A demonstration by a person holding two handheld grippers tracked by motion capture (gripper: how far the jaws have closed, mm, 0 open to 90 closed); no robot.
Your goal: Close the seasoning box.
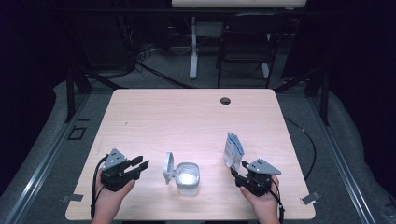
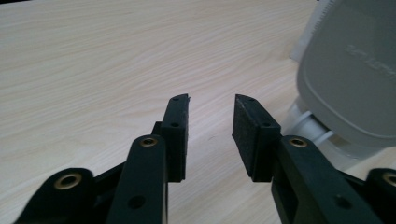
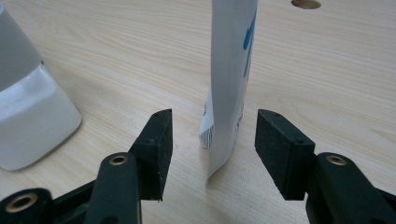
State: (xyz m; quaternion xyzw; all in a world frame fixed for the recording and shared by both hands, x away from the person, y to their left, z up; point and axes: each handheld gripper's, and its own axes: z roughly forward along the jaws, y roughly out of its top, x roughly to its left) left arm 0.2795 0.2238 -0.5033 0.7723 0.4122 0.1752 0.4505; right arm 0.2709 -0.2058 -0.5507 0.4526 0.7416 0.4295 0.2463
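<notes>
At the bottom of the high view, the left gripper (image 1: 140, 164) sits lower left with its jaws partly apart and nothing between them, pointing at the white tub (image 1: 188, 178) at lower centre, whose lid (image 1: 168, 167) stands flipped up. The right gripper (image 1: 239, 169), lower right, has its jaws apart on either side of the upright white and blue packet (image 3: 231, 88), neither pad touching it. To do this step well, I would centre the packet between the pads, close gently near its lower edge so it does not buckle, and steady the tub before carrying the packet over. Farther up, the table (image 1: 187, 116) lies bare.
</notes>
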